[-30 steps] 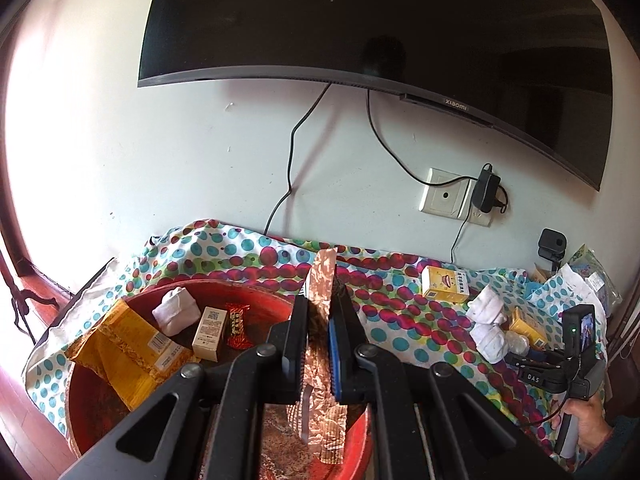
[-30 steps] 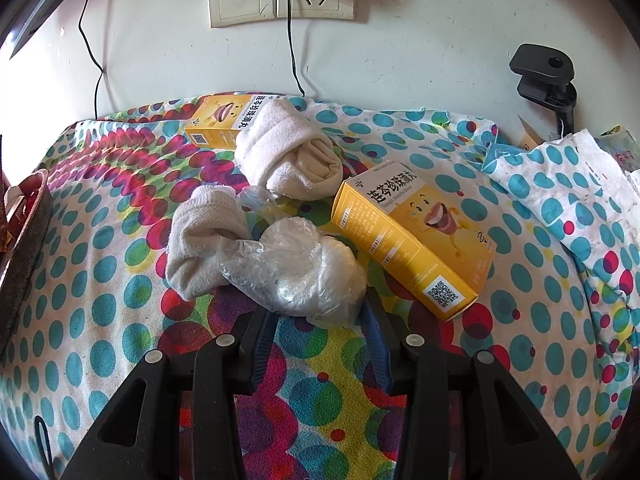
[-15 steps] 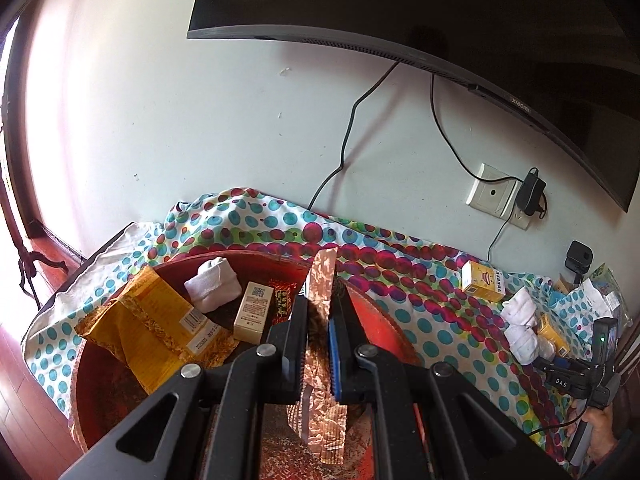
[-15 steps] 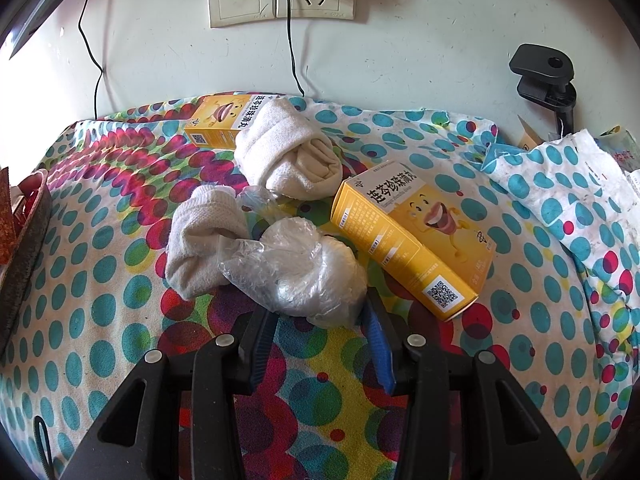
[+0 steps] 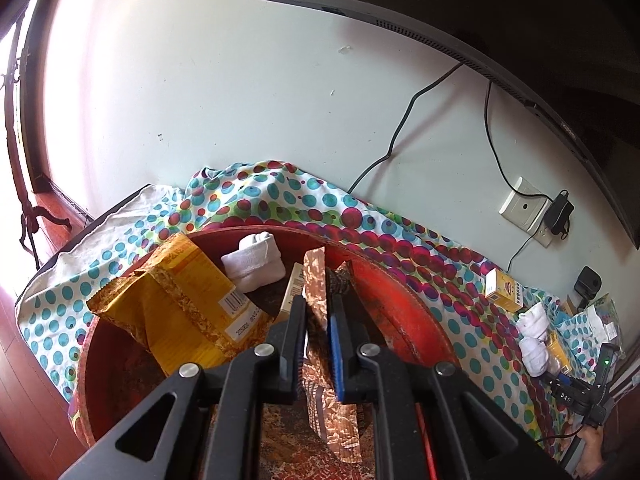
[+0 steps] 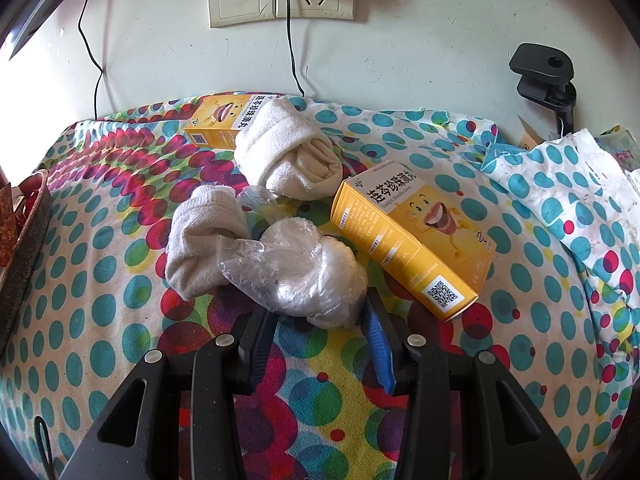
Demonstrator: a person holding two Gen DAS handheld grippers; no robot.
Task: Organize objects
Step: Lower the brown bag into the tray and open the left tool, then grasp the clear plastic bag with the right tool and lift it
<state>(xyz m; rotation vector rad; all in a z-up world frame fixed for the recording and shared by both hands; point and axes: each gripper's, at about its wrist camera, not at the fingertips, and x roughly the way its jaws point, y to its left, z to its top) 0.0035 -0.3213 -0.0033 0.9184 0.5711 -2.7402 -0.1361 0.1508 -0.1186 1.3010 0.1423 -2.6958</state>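
Left wrist view: compared with a second ago, the round red basin [image 5: 404, 312] has grown and slid toward the middle of the frame, and the left gripper [image 5: 317, 340] now hangs low over its inside. Its jaws are all but shut on the crinkled copper-foil sachet [image 5: 316, 292]; they have just eased a touch, though the foil is still pinched between the pads. I judge this as the start of the release, so the sachet is about to join the things sorted into the basin: the large yellow foil bag [image 5: 180, 304] at centre left and the rolled white sock [image 5: 256, 260] above it.

Right wrist view shows no change. The right gripper [image 6: 320, 320] sits partly open at lower centre, its jaws flanking the near end of the clear plastic-wrapped white bundle [image 6: 304, 272]; whether the pads actually press it I cannot tell. Just right of the bundle lies the yellow cardboard medicine box [image 6: 416, 236].
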